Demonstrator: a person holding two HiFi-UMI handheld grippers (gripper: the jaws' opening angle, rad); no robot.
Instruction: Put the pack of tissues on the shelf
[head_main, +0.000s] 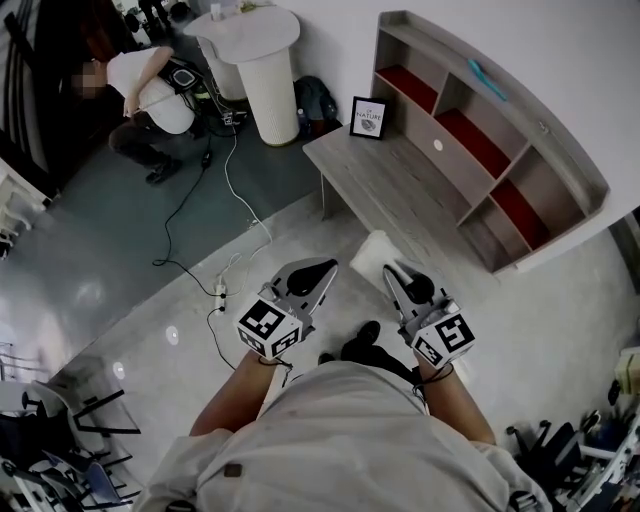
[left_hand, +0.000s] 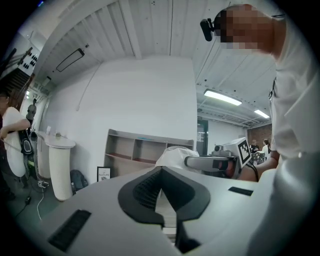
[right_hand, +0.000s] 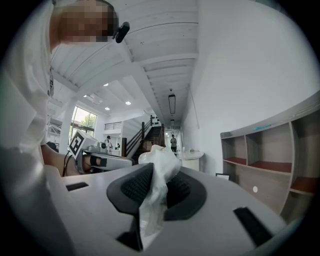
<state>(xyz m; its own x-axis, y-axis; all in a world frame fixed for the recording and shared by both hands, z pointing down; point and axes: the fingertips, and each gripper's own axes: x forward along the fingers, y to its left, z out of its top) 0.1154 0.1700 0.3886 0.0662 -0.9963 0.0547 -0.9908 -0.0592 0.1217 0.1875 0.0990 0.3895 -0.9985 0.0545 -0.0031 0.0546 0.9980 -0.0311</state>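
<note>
- Shelf (head_main: 520, 150) is rising from the back of a low grey bench (head_main: 380, 175) against a white wall. Its open compartments are showing red floors, and a teal item (head_main: 487, 78) is lying on its top board.
- Framed sign (head_main: 368, 118) is standing at the bench's far left end, just beside the shelf. It is reading "NATURE"; the smaller line above is too small to read.
- Marker cubes (head_main: 270, 325) on both grippers are showing black-and-white square codes, with no letters.
- Pack (right_hand: 159, 170) is appearing as a soft white bundle in thin, crumpled, whitish wrap. It is hanging in the air in front of the person, over the pale floor, just short of the bench's near edge and well apart from the shelf.
- Right gripper (head_main: 392, 268) is pinching the pack's wrap. Its dark ribbed pads are pressing on the film, which is bulging out above the tips and trailing down between the jaws.
- Left gripper (head_main: 322, 272) is pointing level beside the right one. Its jaws are pressed together at the tips, with nothing between them.
- Background: a white pedestal (head_main: 265, 70) is standing by the wall, a person (head_main: 150, 100) is crouching near it, and a cable (head_main: 215, 200) is running across the floor.
</note>
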